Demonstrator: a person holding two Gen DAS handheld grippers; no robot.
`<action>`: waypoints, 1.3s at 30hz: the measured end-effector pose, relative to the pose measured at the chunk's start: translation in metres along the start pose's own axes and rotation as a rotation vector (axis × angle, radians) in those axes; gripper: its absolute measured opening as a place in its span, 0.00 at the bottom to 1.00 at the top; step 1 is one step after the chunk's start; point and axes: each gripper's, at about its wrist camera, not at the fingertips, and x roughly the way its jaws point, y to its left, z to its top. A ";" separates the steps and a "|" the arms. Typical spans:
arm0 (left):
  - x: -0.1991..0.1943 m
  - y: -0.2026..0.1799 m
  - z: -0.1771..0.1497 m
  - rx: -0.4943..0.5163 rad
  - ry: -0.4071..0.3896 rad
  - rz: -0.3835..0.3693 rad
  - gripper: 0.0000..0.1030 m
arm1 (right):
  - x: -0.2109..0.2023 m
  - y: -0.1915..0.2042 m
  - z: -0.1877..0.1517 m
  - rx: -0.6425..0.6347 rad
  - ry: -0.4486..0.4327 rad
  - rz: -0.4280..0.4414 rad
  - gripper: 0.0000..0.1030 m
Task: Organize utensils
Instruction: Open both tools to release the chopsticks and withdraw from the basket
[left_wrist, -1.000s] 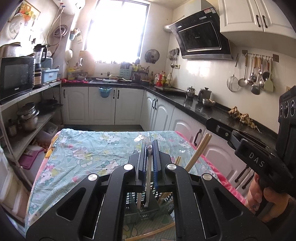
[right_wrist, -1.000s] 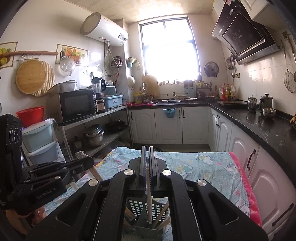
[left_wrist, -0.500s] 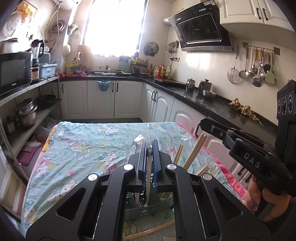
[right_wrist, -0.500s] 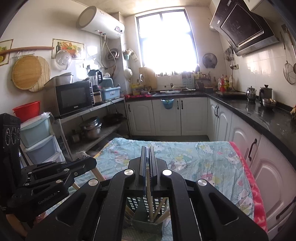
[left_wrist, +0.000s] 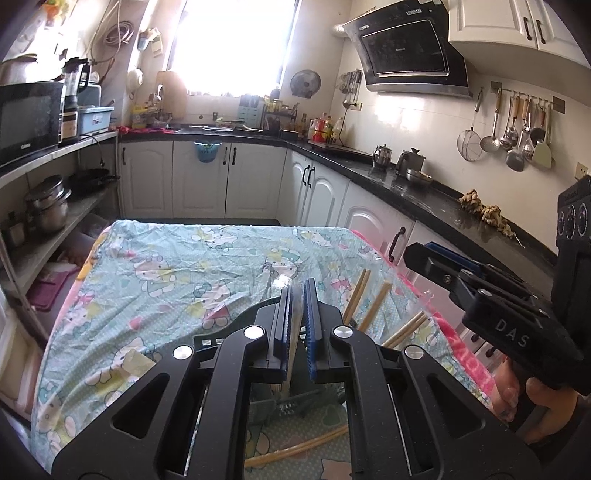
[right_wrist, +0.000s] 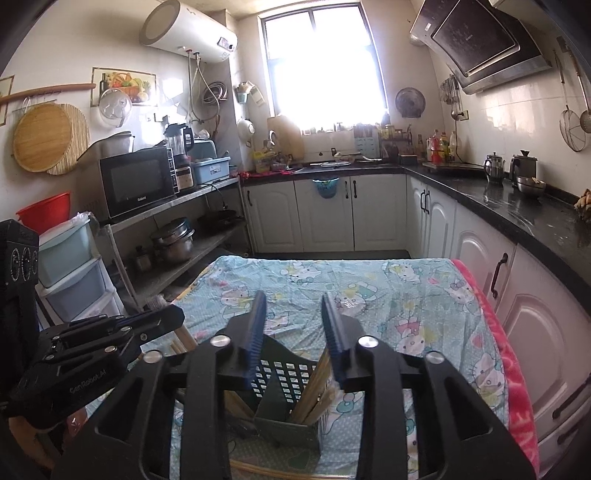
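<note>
Both claws are hovering over the dark slotted caddy (right_wrist: 284, 373), which is sitting on the near part of the cloth-covered surface (right_wrist: 424, 295), so each can be dropping a utensil straight into a compartment

Left claw (left_wrist: 295, 291): jaws are standing nearly closed, and a pale thin chopstick (left_wrist: 291, 354) is running down between the blue pads (left_wrist: 312, 325) toward the caddy. The log has the jaws just starting to part; whether the pads are pressing on the stick at this instant, I cannot tell from the view. Judgement: this is the release point, with the stick's lower end already aimed into the holder

Right claw (right_wrist: 293, 310): jaws are opening, blue pads well apart, nothing between them. Below and just right of the gap, wooden chopsticks (right_wrist: 317, 391) are standing tilted in the caddy's right compartment, leaning against its wall. Judgement: the delivery on this side looks done

Other sticks (left_wrist: 360, 299) are poking up at an angle to the right of the left claw, fanned out because the compartment is wider than the bundle. A long yellowish rod (left_wrist: 299, 446) is lying flat on the cloth, near side of the caddy, not yet sorted

The person's hand (left_wrist: 532, 406) is gripping the right tool's handle, holding it tipped downward so the fingers are pointing into the caddy

Remaining: the left stick to be let go, the rod to be dealt with
</note>
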 end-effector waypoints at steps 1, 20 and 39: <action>-0.002 0.000 0.000 -0.003 -0.002 -0.001 0.11 | -0.001 0.000 0.000 0.001 0.001 -0.002 0.36; -0.062 0.010 0.011 -0.070 -0.118 -0.012 0.79 | -0.044 0.002 -0.004 -0.006 -0.035 -0.007 0.57; -0.110 0.020 -0.012 -0.129 -0.152 -0.005 0.90 | -0.075 0.010 -0.016 -0.024 -0.047 -0.005 0.67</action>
